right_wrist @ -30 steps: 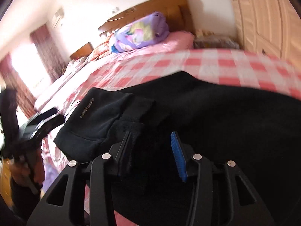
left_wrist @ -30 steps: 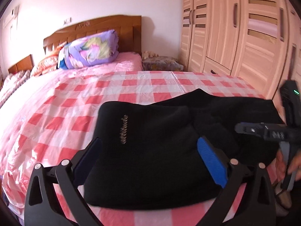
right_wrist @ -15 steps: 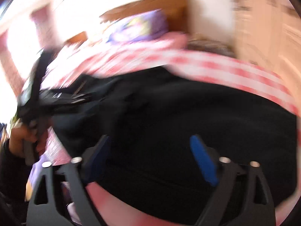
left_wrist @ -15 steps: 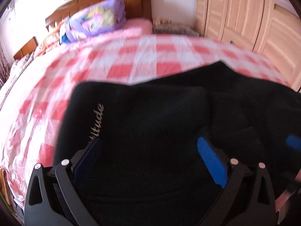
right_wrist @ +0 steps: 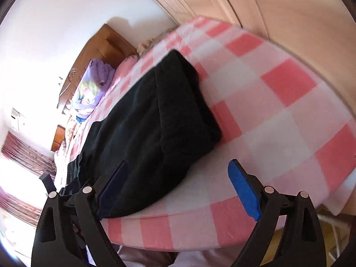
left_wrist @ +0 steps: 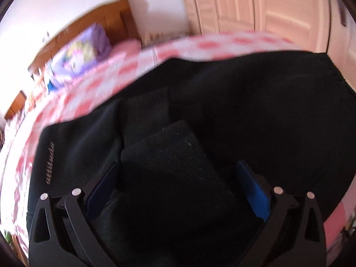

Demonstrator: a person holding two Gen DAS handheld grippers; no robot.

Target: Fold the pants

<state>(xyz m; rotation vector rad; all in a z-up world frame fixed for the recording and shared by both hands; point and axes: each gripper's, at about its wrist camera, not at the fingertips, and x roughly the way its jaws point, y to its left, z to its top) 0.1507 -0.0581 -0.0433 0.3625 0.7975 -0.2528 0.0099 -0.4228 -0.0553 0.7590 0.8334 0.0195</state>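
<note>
The black pants (left_wrist: 255,115) lie folded in a thick bundle on the bed (right_wrist: 278,102), over its pink-and-white checked cover, near the foot edge. In the left wrist view they fill most of the frame, and pale script runs up the cloth at lower left; it seems to read "attitude", though the blur makes that uncertain.

The left gripper (left_wrist: 178,189) has its blue-padded fingers (left_wrist: 253,191) spread wide, a ribbed fold of the pants lying between them without being pinched.

In the right wrist view the right gripper (right_wrist: 178,182) is also released, its fingers (right_wrist: 244,189) wide apart at the bundle's lower right end; the left pad is close against the cloth, the right one over bare cover.

At upper left a purple printed pillow (right_wrist: 93,84) rests by the wooden headboard (right_wrist: 106,42). Pale wardrobe doors (left_wrist: 255,6) stand at upper right.
</note>
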